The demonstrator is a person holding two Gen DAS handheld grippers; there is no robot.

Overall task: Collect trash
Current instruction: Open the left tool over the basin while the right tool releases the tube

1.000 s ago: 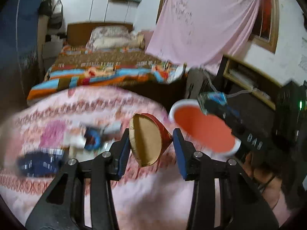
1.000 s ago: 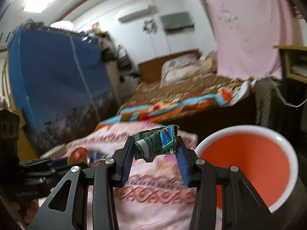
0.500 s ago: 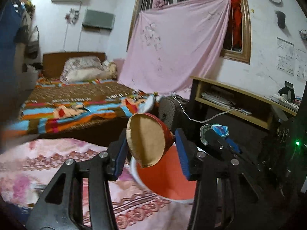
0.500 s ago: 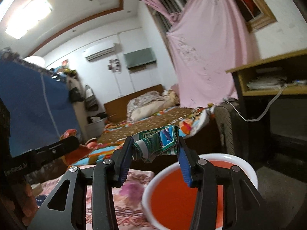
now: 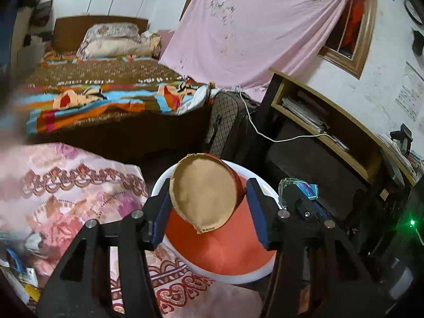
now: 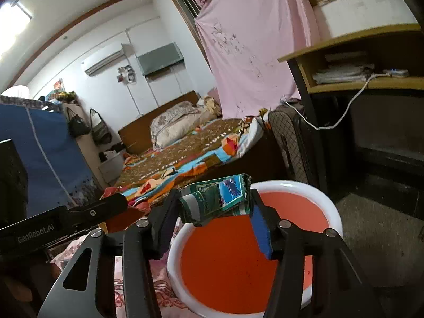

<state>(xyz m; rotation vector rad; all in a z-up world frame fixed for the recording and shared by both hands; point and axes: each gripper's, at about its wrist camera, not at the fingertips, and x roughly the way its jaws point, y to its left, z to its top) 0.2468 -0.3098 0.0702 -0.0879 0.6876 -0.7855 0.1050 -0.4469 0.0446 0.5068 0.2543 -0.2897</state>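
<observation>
The left gripper point(image 5: 208, 206), jaws opening, has a crumpled brown paper cup point(image 5: 204, 194) with a red outside between them. The right gripper point(image 6: 213, 212), also opening, has a crushed green-and-blue wrapper point(image 6: 216, 198) between its jaws, an orange-lined white bin point(image 6: 332, 212) below both.

One white-rimmed orange plastic bin point(image 5: 233, 254), one round cardboard-bottomed red container point(image 5: 205, 194), one crumpled green-and-blue wrapper point(image 6: 217, 201), two black claws: left claw point(image 5: 209, 212), right claw point(image 6: 212, 220).
</observation>
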